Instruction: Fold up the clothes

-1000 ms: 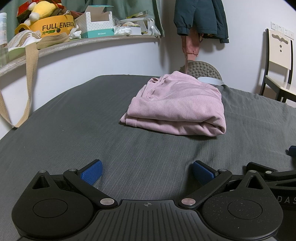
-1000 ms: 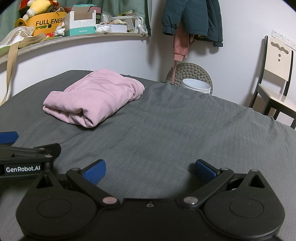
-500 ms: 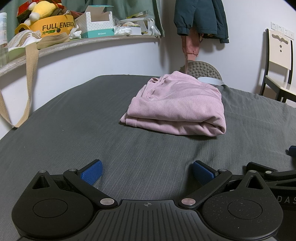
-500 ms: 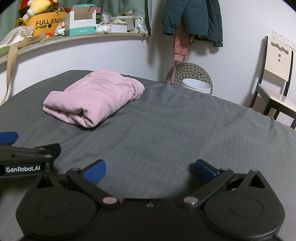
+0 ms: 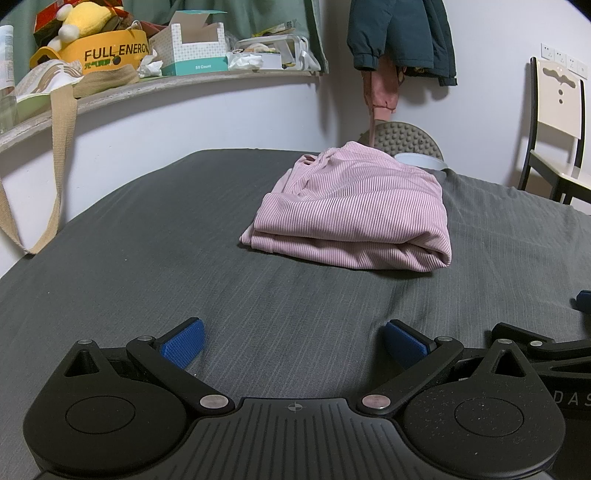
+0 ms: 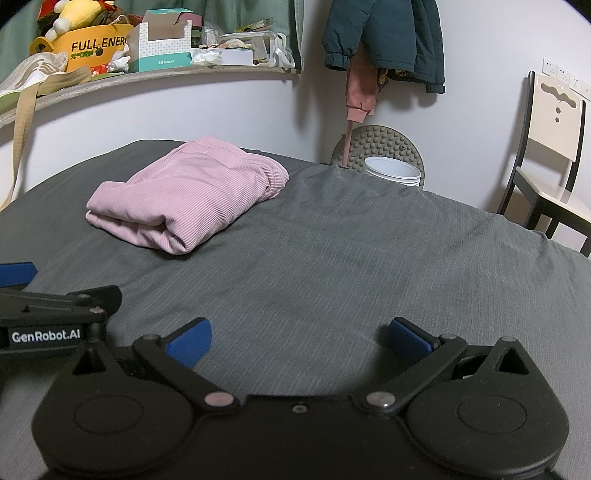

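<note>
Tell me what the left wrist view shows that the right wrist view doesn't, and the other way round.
Left wrist only: the left gripper seen from its own camera, jaws open, and the bag strap's full loop hanging from the shelf.

Right wrist only: the right gripper seen from its own camera, jaws open, and the white bucket in full beside the bed.

Both: the folded pink garment lying on the grey bedspread, untouched; the hanging jacket; the chair.
</note>
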